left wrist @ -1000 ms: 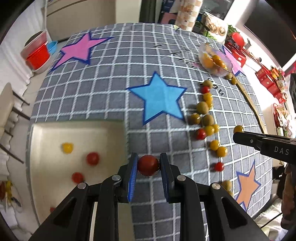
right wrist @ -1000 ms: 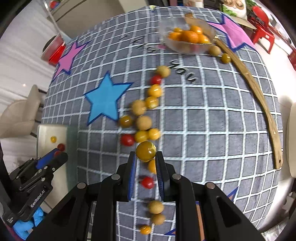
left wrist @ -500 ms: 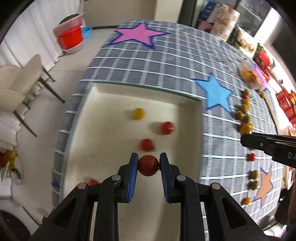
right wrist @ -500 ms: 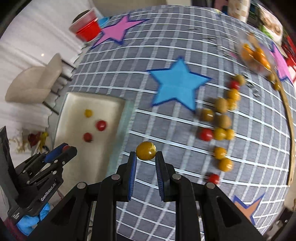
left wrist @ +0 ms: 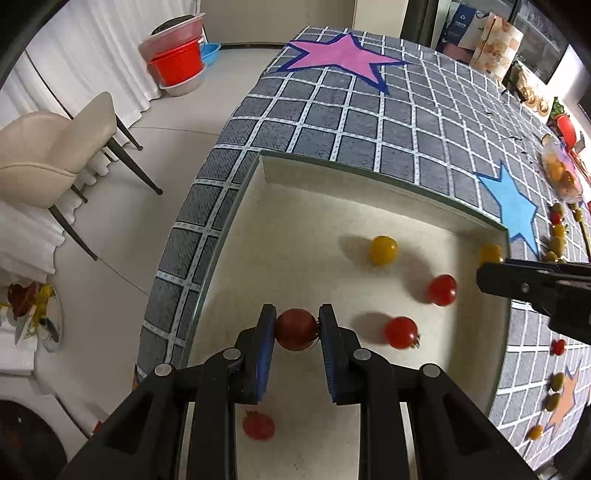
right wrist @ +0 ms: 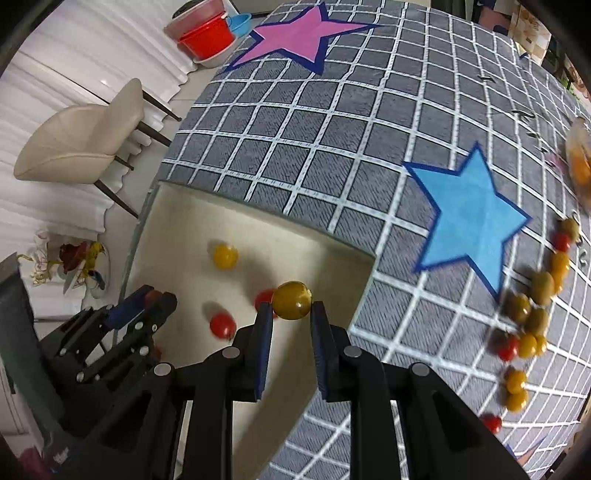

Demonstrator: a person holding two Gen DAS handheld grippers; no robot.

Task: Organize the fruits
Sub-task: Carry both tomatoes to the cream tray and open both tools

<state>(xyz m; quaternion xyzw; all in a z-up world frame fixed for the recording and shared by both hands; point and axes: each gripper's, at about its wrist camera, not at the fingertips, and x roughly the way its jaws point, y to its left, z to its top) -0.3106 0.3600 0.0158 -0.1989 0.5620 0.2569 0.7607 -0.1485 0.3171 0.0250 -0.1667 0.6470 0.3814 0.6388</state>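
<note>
My left gripper [left wrist: 296, 325] is shut on a dark red cherry tomato [left wrist: 295, 329] and holds it above the cream tray [left wrist: 295, 170]. The tray holds a yellow tomato [left wrist: 383, 250] and three red ones [left wrist: 442, 290] [left wrist: 401, 332] [left wrist: 258, 425]. My right gripper [right wrist: 291, 310] is shut on a yellow-green tomato [right wrist: 291, 300] over the tray's [right wrist: 332, 240] right part. The right gripper also shows in the left wrist view [left wrist: 495, 271], and the left gripper in the right wrist view [right wrist: 144, 299]. Several loose tomatoes [right wrist: 532, 314] lie on the checked cloth at the right.
A clear bowl of orange fruit [left wrist: 559, 173] stands far right. A blue star [right wrist: 469, 218] and a pink star [right wrist: 295, 35] mark the cloth. A beige chair [left wrist: 51, 155] and red tubs [left wrist: 177, 66] stand on the floor beyond the table's edge.
Both grippers have swung left from the cloth and the loose tomatoes to above the tray, each still holding its tomato.
</note>
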